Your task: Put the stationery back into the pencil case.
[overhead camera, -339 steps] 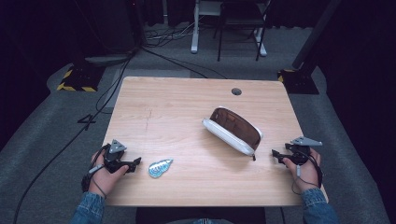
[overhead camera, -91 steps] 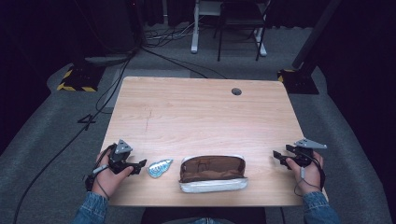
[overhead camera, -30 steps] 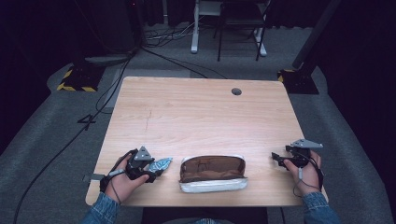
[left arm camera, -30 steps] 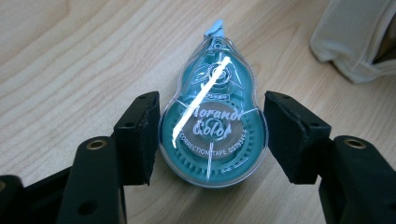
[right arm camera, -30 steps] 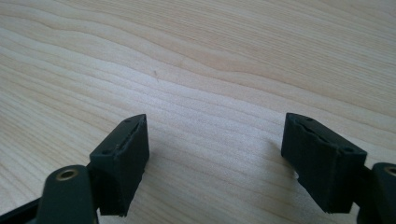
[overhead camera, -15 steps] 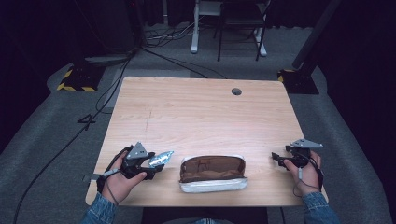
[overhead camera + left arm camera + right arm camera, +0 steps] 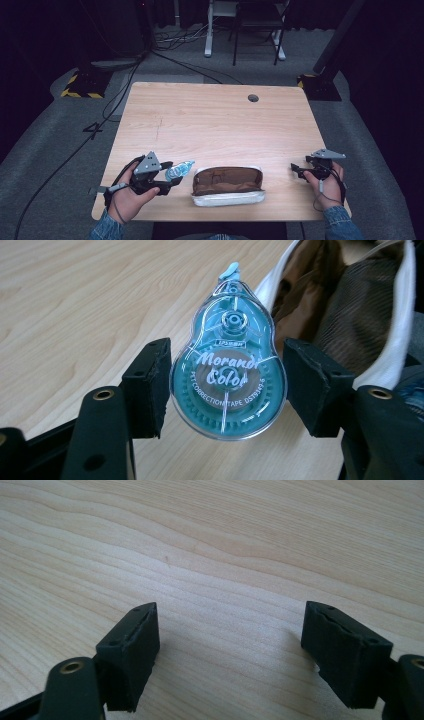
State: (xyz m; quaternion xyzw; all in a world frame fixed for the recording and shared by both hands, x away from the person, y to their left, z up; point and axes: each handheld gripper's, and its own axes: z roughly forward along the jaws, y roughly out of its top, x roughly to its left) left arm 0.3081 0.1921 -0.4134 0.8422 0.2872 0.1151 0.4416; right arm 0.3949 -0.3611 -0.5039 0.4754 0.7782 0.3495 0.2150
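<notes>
Teal plastic under a clear shell marks the correction tape dispenser (image 7: pixel 229 375), which sits between the two black jaws of the left gripper (image 7: pixel 229 385); the jaws press its rounded sides, so the gripper has it clamped, nose pointing away from the hand. In the high view the left gripper (image 7: pixel 167 176) holds the dispenser (image 7: pixel 179 169) just above the near left part of the wooden table (image 7: pixel 220 120), right beside the left end of the brown pencil case (image 7: pixel 227 181), which lies open along the near edge with its white lining showing. In the left gripper view the case's open mouth (image 7: pixel 350 305) is just past the dispenser's tip, brown fabric and mesh visible inside. The right gripper (image 7: pixel 300 170) rests at the near right, well apart from the case, its jaws spread wide with nothing between them, as the right gripper view (image 7: pixel 232 655) confirms over bare wood. The step in hand looks like carrying the dispenser to the case in order to pack it. The next move probably calls for shifting the dispenser right over the opening, lowering its nose past the zip edge, and parting the jaws once it sits inside; the idle right gripper could steady the case's rim if it sags shut.
</notes>
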